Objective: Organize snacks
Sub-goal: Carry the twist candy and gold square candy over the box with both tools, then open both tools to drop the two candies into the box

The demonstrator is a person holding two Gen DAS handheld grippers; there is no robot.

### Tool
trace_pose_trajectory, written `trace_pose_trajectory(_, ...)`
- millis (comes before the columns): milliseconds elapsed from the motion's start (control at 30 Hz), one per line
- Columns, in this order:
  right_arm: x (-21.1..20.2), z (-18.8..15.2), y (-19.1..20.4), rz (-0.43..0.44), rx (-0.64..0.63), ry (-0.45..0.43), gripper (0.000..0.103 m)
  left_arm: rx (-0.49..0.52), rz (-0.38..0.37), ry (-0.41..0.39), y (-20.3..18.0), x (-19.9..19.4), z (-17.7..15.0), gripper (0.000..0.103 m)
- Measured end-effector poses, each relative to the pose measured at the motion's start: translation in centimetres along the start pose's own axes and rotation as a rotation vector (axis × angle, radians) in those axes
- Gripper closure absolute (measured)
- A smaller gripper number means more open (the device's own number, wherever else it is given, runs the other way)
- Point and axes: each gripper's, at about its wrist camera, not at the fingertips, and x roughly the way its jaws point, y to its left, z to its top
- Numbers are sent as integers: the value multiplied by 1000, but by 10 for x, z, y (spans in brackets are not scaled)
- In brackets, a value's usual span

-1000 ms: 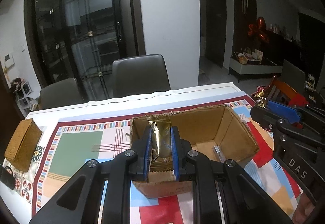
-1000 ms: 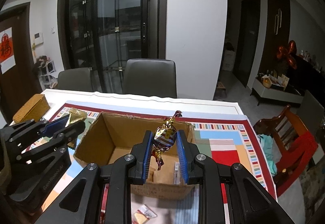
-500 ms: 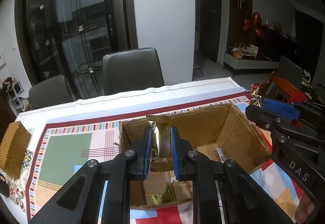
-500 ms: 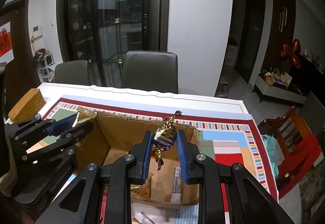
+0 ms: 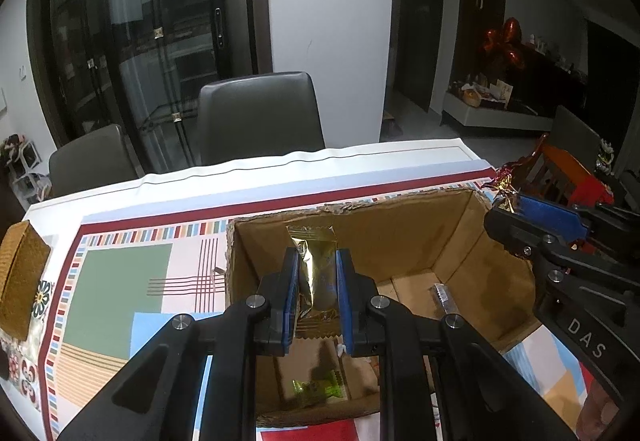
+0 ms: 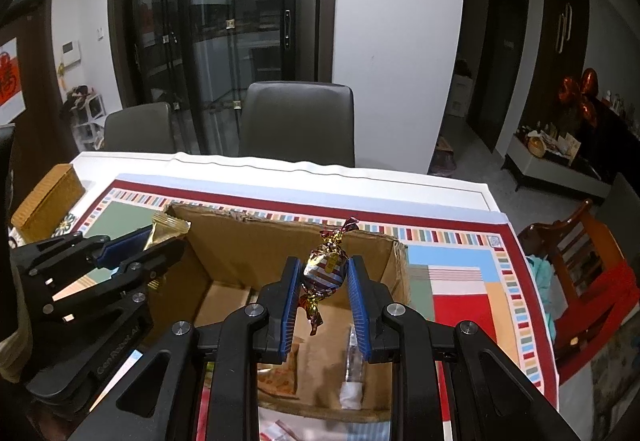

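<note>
Two hand-held grippers, each loaded, both poised over one open box.

Left wrist view: left hand-held gripper [image 5: 317,281] nearly closed, pads clamped on a gold packet [image 5: 316,265]; packet upright, long axis running up along the fingers, top seam above the pads; box [image 5: 400,225] on the tabletop [image 5: 280,169] directly beyond and below the fingertips, so the packet hangs over the box's left half; box floor shows a green wrapper [image 5: 318,389] and a clear stick pack [image 5: 442,297]; right hand-held gripper [image 5: 516,207] at the box's right rim, foil candy tip visible at its pads.

Right wrist view: right hand-held gripper [image 6: 324,291] nearly closed on a twist-wrapped candy [image 6: 326,267]; candy's long axis near vertical, one twisted tail above the pads, one dangling below; box [image 6: 280,241] interior straight below and ahead; candy over the right half; left hand-held gripper [image 6: 160,237] over the near-left corner, gold packet [image 6: 168,227] between its pads.

Judgement: both loads already lie inside the box outline; the coming move is likely a release, the drop straight down; neither hand is clearly nearer; packets on the floor may be landed on.
</note>
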Motion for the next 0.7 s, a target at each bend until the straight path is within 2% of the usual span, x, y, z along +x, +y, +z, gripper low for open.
trace_pose_trajectory(367, 8, 2, 3, -11, -11, 11, 77, -29, -2, 12, 4, 3, 1, 82)
trace_pose_trajectory(533, 9, 1, 4, -22, -17, 12, 75, -29, 3, 2, 5, -1, -1, 62)
trace_pose_trajectory(600, 9, 1, 4, -32, -16, 10, 58, -31, 10, -3, 5, -3, -2, 52)
trace_pose_trajectory(633, 7, 0, 4, -38, -14, 6, 54, -31, 12, -4, 6, -3, -2, 47)
trace_pose_trajectory(700, 3, 0, 3, -60, -15, -11, 43, -31, 19, -8, 7, -6, -2, 46)
